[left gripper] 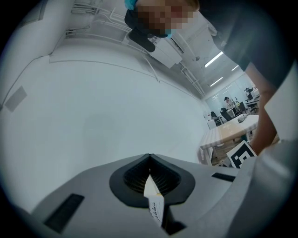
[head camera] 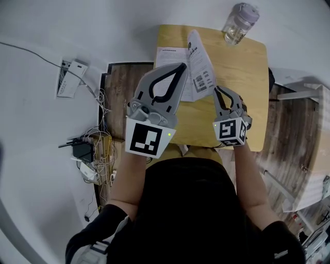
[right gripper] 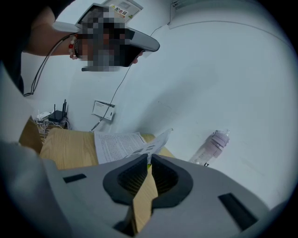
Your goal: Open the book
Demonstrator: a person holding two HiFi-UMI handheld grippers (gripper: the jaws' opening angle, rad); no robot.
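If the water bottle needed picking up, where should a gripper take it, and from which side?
Probably grip the clear body of the water bottle below its lilac lid, coming level from the person's side: it stands upright at the table's far corner.

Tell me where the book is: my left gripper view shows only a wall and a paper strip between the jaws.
Observer: The book lies open on the wooden table.
Operator: And the right gripper?
Observer: The right gripper is shut on a lifted page of it.
Operator: Anything else on the table?
Observer: A bottle sits at the far right corner, apart from the book.
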